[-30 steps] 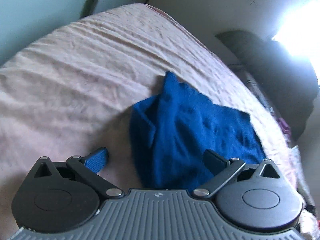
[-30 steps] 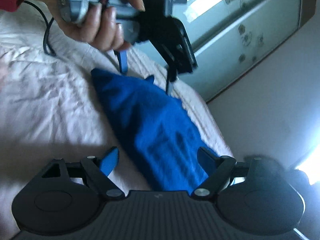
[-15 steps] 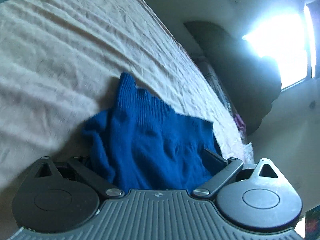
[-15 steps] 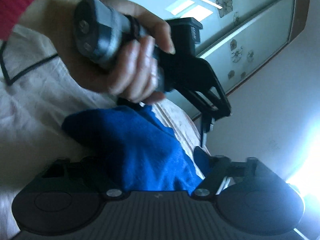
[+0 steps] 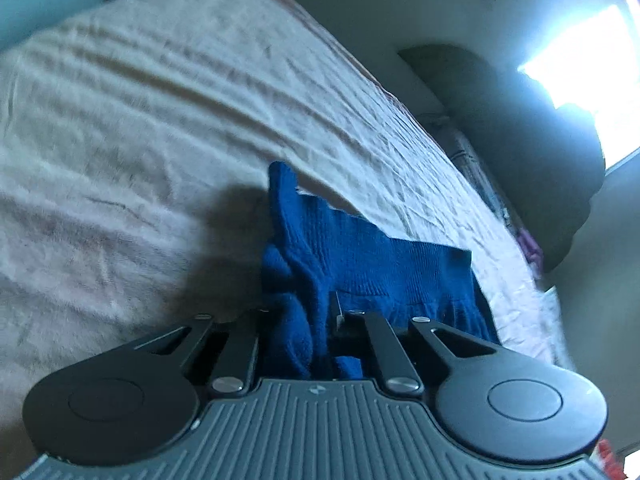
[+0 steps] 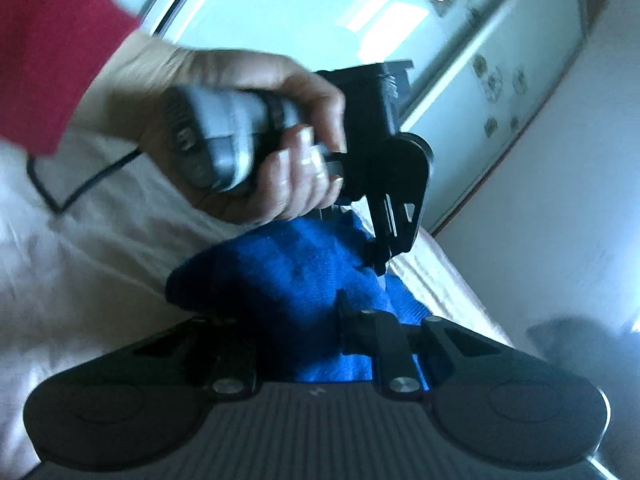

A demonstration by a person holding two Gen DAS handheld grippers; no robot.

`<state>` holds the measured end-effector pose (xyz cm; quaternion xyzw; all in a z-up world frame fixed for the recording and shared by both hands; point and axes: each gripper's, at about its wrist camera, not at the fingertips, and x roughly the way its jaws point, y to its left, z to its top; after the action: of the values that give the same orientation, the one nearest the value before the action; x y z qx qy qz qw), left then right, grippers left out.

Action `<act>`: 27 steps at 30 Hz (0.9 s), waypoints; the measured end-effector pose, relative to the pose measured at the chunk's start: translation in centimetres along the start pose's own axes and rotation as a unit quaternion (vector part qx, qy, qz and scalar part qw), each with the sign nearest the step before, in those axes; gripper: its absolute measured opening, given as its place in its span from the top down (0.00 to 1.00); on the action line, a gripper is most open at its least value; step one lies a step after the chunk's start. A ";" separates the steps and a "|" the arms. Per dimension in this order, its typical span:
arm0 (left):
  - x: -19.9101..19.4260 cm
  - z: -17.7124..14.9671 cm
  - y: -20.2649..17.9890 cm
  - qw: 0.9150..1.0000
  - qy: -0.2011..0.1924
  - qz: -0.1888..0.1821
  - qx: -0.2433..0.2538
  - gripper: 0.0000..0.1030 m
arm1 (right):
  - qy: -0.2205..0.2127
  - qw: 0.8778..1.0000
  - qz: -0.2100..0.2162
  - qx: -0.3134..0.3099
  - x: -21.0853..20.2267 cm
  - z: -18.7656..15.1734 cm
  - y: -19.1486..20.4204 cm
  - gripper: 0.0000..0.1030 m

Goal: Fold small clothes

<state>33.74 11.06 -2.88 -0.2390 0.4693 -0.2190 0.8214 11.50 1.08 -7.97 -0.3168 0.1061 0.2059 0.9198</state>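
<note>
The left hand-held gripper has just closed its jaws on a bunched fold of the blue knit garment; cloth fills the narrow gap between the fingers. The right hand-held gripper has likewise just been closing, and its jaws are drawn in on a thick hump of the same garment, with cloth pinched between them. The garment lies on the bed, on the pale wrinkled sheet, and serves as the reference point here. The left wrist view alone shows the garment's ribbed edge, one corner standing up beyond the fingers, and a broad stretch of sheet past and to the left of the garment; a dark rounded shape and a bright window lie to its far right. The right wrist view alone shows the person's left hand in a red sleeve directly above the garment, gripping the grey handle of the left tool, whose black jaws meet the cloth at its far side. A black cable lies on the sheet to the garment's left, and mirrored wardrobe doors with flower motifs rise beyond it.
</note>
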 end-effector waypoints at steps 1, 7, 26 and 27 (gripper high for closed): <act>-0.2 -0.1 -0.7 1.000 -0.005 0.005 0.007 0.90 | -0.004 1.000 0.005 0.018 -0.3 0.0 -0.7 0.85; -1.6 -0.2 -4.3 0.998 -0.036 0.037 0.030 0.90 | -0.023 0.992 0.028 0.120 -2.2 -0.2 -5.0 0.85; 0.4 -2.6 -19.2 0.980 -0.081 0.105 0.146 0.90 | -0.031 0.919 0.030 0.391 -6.9 -6.4 -16.3 0.85; 1.1 -2.7 -20.1 0.979 -0.078 0.106 0.154 0.90 | -0.030 0.915 0.027 0.401 -7.2 -6.9 -16.5 0.85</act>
<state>29.19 -5.96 7.20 -0.0746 0.3871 -0.1807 0.9011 11.99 -17.28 -2.05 0.0878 0.1607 0.1803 0.9664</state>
